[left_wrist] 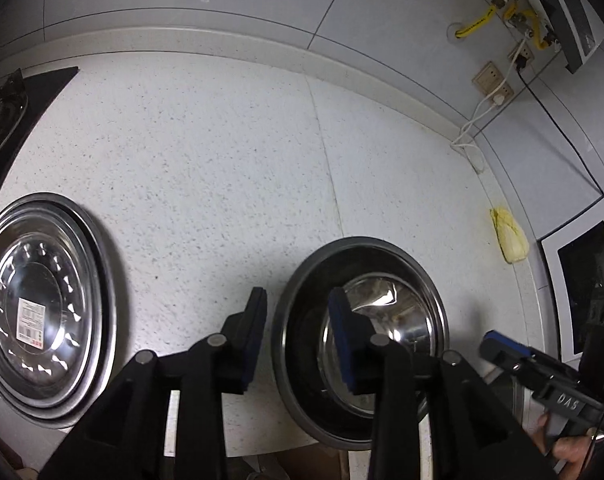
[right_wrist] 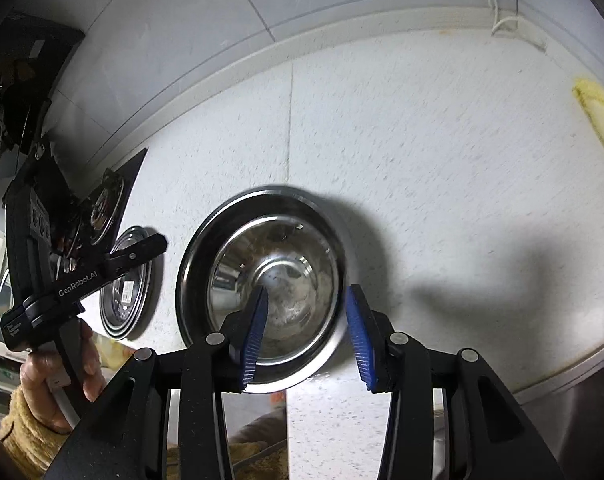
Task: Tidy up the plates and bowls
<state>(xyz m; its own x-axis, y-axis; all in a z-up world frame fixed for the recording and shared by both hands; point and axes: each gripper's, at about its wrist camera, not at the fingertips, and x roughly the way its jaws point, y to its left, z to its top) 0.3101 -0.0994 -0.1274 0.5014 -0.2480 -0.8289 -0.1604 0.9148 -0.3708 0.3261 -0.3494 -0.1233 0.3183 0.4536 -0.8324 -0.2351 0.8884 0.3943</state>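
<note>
A steel bowl (left_wrist: pixel 402 312) (right_wrist: pixel 285 264) stands on the white speckled counter (left_wrist: pixel 221 160). My left gripper (left_wrist: pixel 297 320) is open, and the bowl's left rim lies between its blue pads without being pressed. My right gripper (right_wrist: pixel 308 336) is open too and straddles the bowl's right rim, its pads clear of the metal. A stack of steel plates (left_wrist: pixel 41 308) (right_wrist: pixel 129 288), the top one bearing a label, sits left of the bowl. Each view shows the other gripper at its edge: the right gripper (left_wrist: pixel 498 348), the left gripper (right_wrist: pixel 157 244).
A black stove (left_wrist: pixel 1 112) lies at the far left. A yellow cloth (left_wrist: pixel 510 240) rests by the back wall, with wall sockets and cables (left_wrist: pixel 494 80) above it. A white appliance (left_wrist: pixel 582 280) stands at the right. A hand in a yellow sleeve (right_wrist: pixel 33 420) holds the left gripper.
</note>
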